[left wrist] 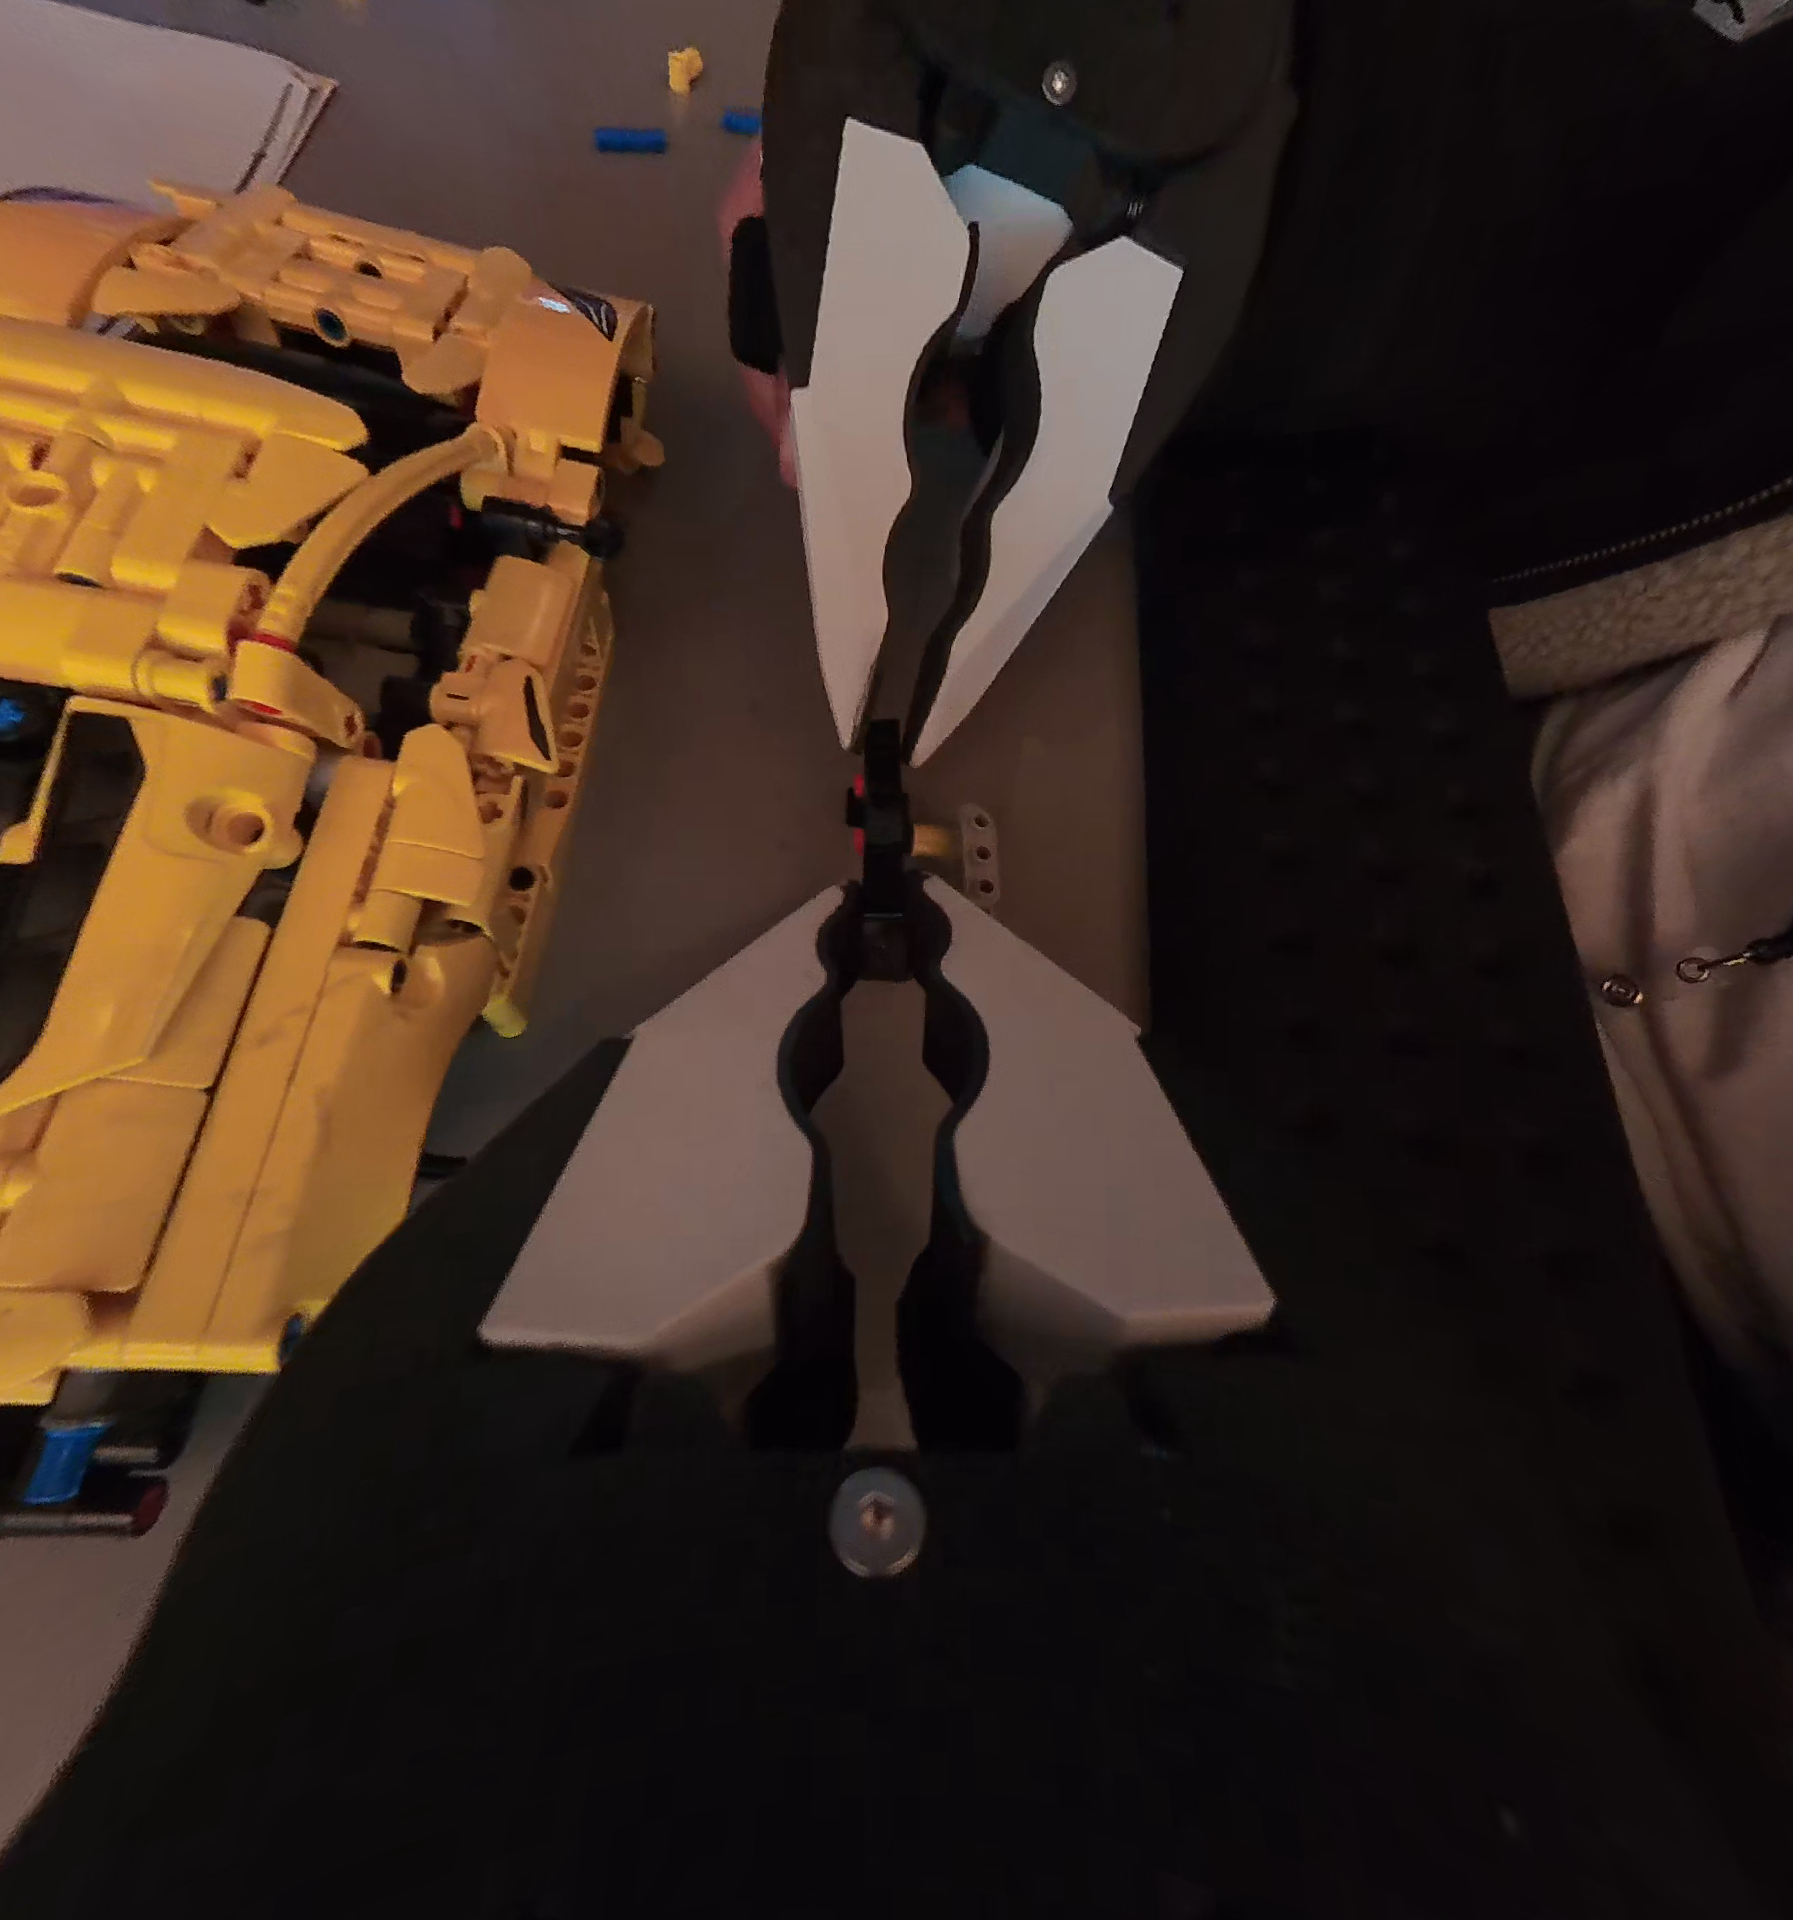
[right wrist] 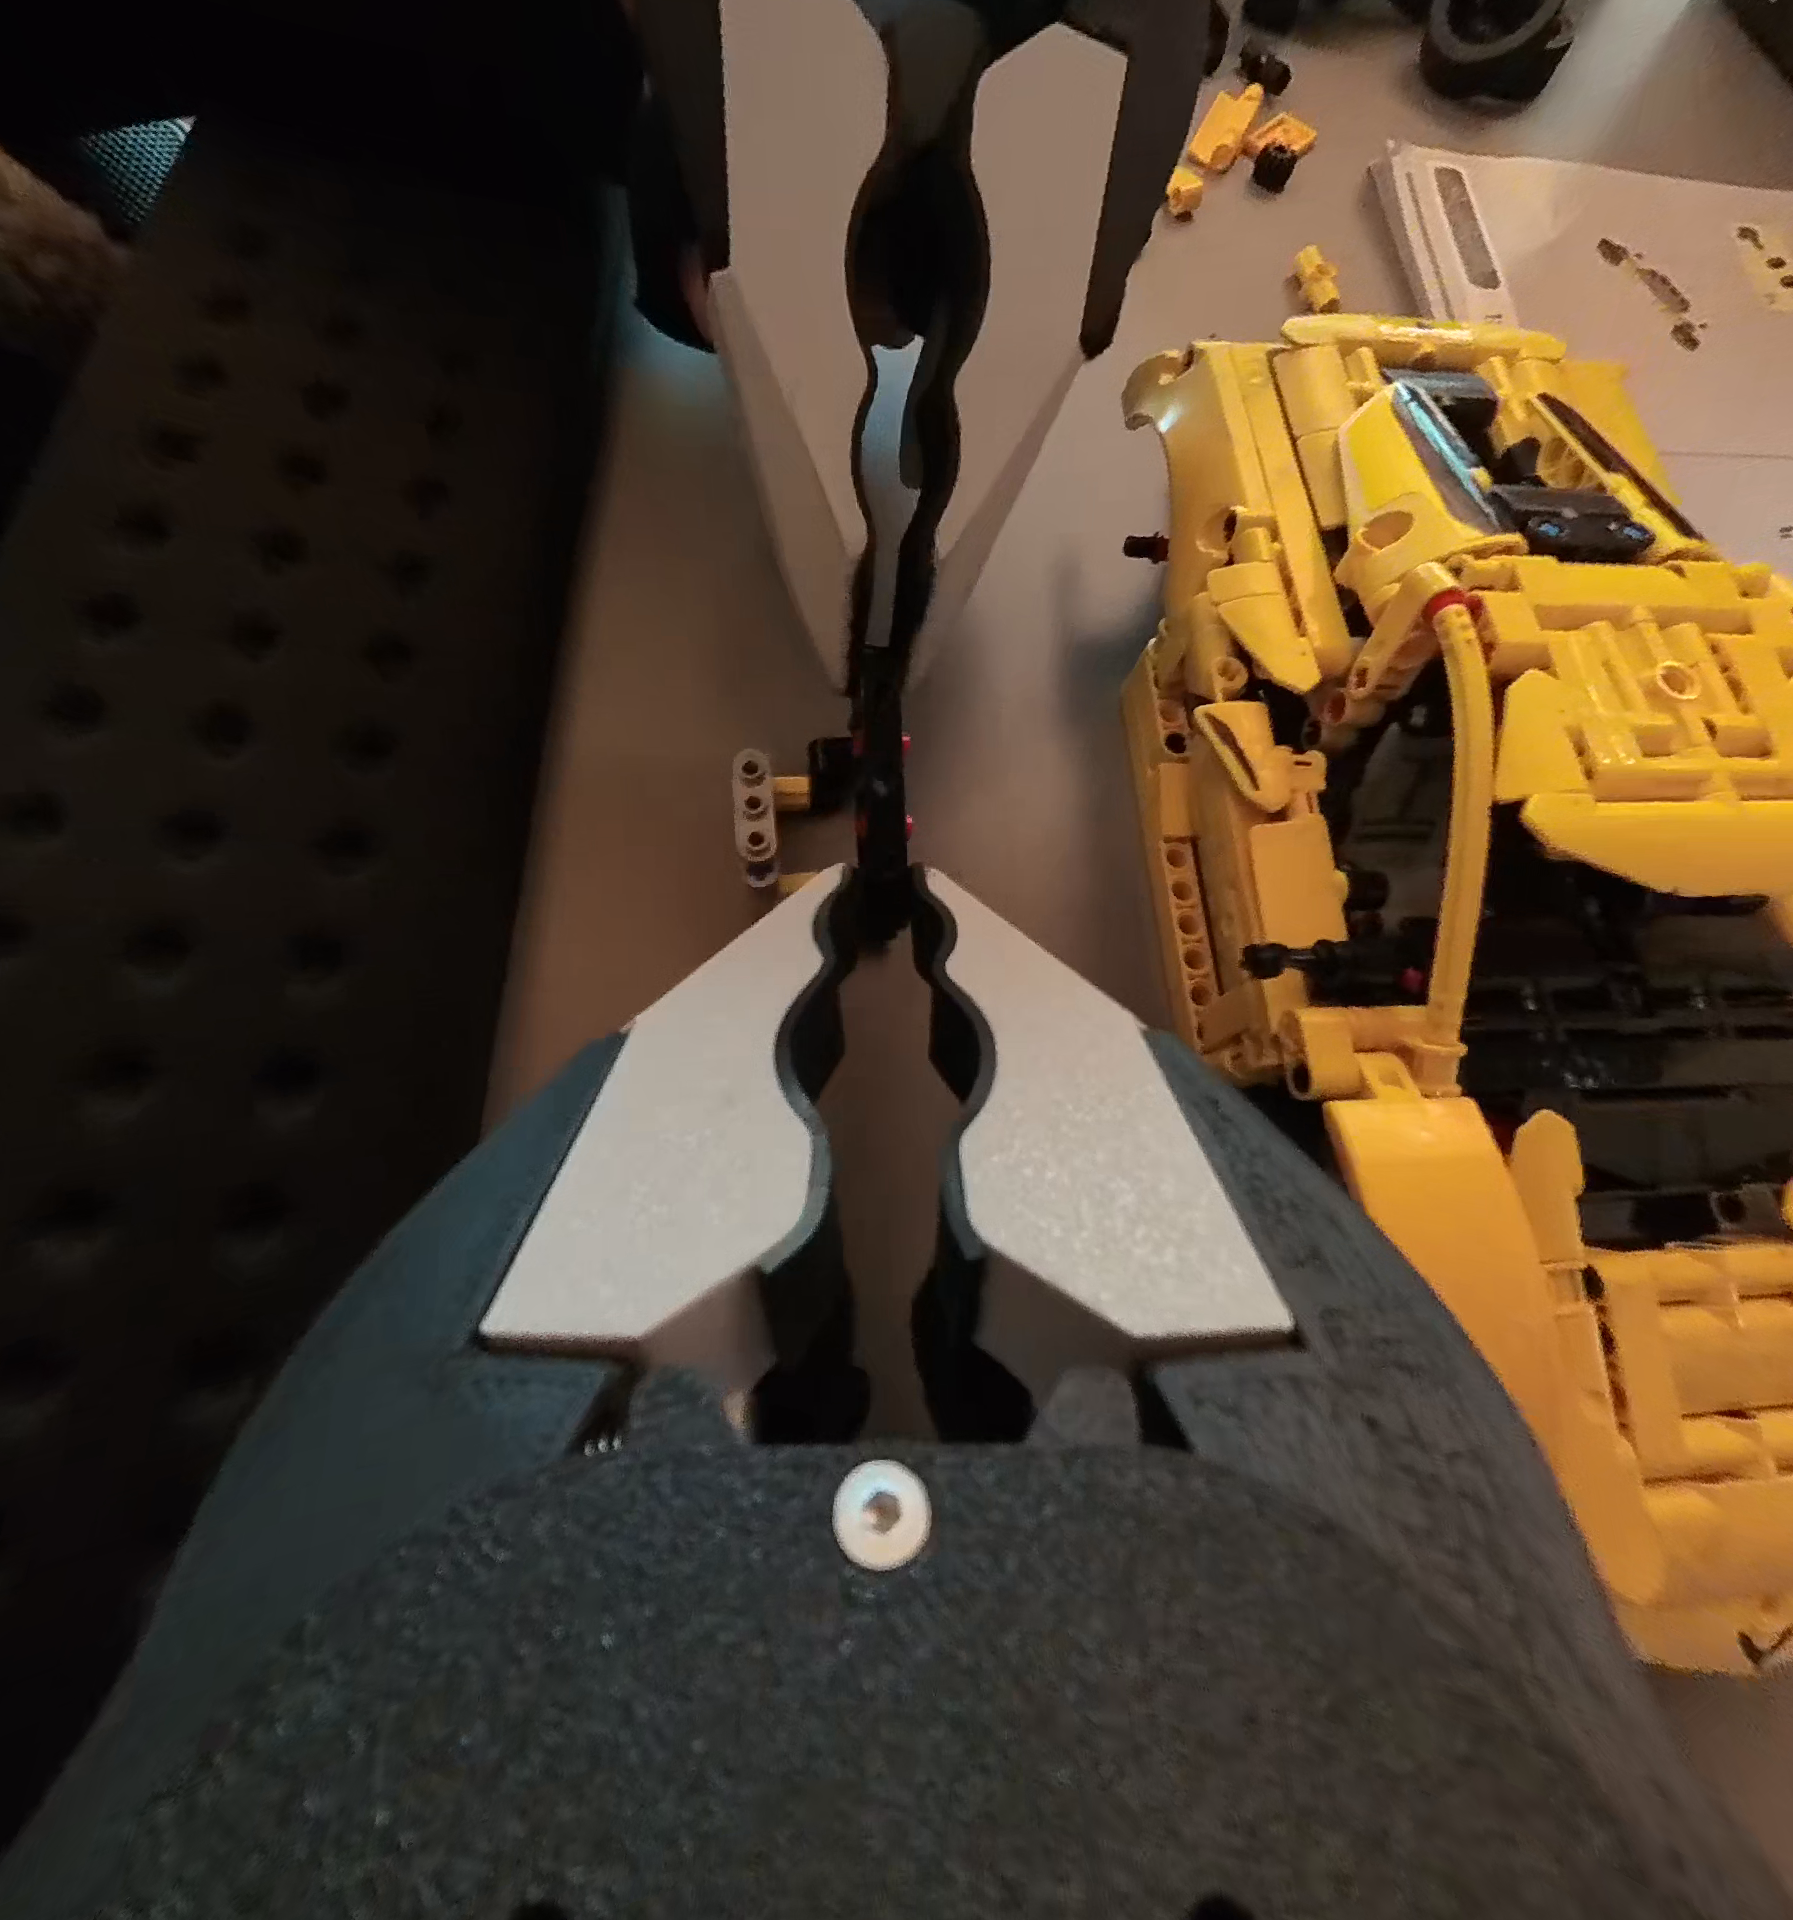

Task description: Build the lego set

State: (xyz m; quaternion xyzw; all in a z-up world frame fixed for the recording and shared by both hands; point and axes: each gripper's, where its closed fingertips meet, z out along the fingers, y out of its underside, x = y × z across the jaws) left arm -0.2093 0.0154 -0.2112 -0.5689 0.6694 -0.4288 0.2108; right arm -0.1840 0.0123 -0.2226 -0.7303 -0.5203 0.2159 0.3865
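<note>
In the left wrist view, your left gripper (left wrist: 879,920) is clenched on the near end of a small black sub-assembly (left wrist: 879,821) with red pin ends. Your right gripper (left wrist: 881,740) comes in from the top of the frame, tip to tip with yours, and is clenched on the far end of the same piece. You hold it from both ends, probably because two parts are being pressed together along one line and each claw braces against the other. The piece hangs over the bare grey table (left wrist: 684,790), clear of the model, so nothing obstructs the push. A short grey beam (left wrist: 978,854) on a yellow pin sticks out from it to the right. The yellow car (left wrist: 248,748) lies well to the left, apart from both claws. A few blue pins (left wrist: 630,138) and a yellow connector (left wrist: 684,69) lie farther off, next to a paper booklet (left wrist: 144,94).

In the right wrist view, the same arrangement is mirrored. Your right gripper (right wrist: 879,894) grasps the lower end of the black sub-assembly (right wrist: 879,790), and your left gripper (right wrist: 876,665) pinches the upper end. The grey beam (right wrist: 755,819) now shows on the left side, which suggests you keep that side free so it does not get crushed between the pads. The yellow car (right wrist: 1494,883) sits to the right, its open side turned toward the piece. My guess is that the sub-assembly belongs there. The open instruction sheets (right wrist: 1650,312) lie beyond the car, with loose yellow pieces (right wrist: 1235,130) and black tyres (right wrist: 1494,47) near them.
</note>
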